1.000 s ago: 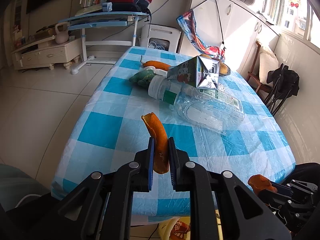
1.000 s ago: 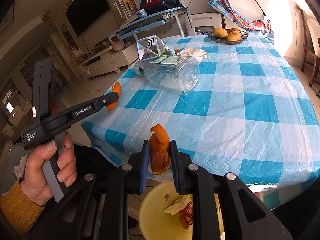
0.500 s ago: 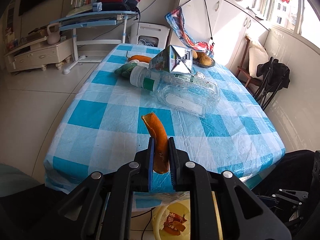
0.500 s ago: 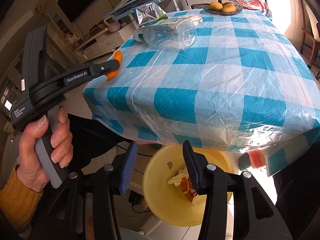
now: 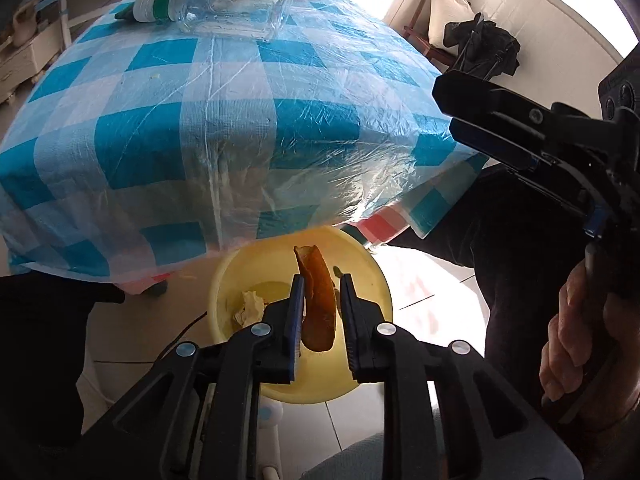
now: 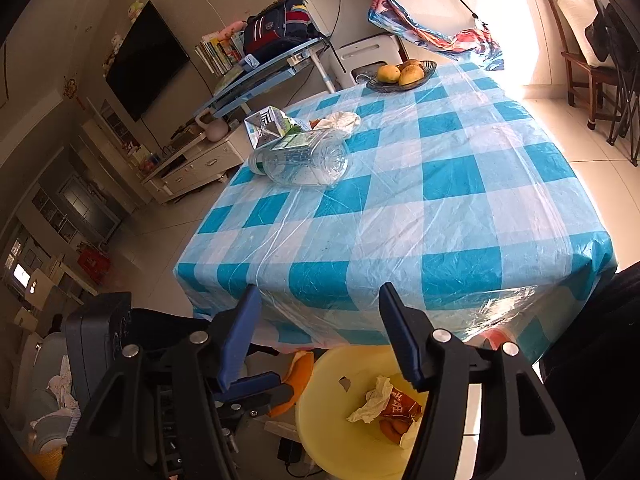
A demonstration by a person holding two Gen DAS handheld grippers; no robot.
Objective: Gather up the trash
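My left gripper (image 5: 319, 286) hangs over the yellow bin (image 5: 374, 276) below the table's near edge. An orange peel (image 5: 318, 300) stands between its jaws, which have parted a little; the peel rests against the left jaw. In the right wrist view the left gripper (image 6: 294, 386) shows beside the bin (image 6: 320, 408) with the peel (image 6: 298, 376). My right gripper (image 6: 320, 312) is open and empty above the bin, which holds crumpled paper and a wrapper (image 6: 396, 404). It also shows at the right in the left wrist view (image 5: 454, 108).
The checked table (image 6: 440, 184) bears a clear plastic bottle (image 6: 308, 160) on its side, a carton (image 6: 268, 128), a white tissue (image 6: 340, 120) and a fruit bowl (image 6: 402, 74). A chair (image 6: 592, 64) stands at the right.
My left gripper moved from above the table down over the bin, and its jaws have parted slightly. My right gripper rose and now looks over the table, still open.
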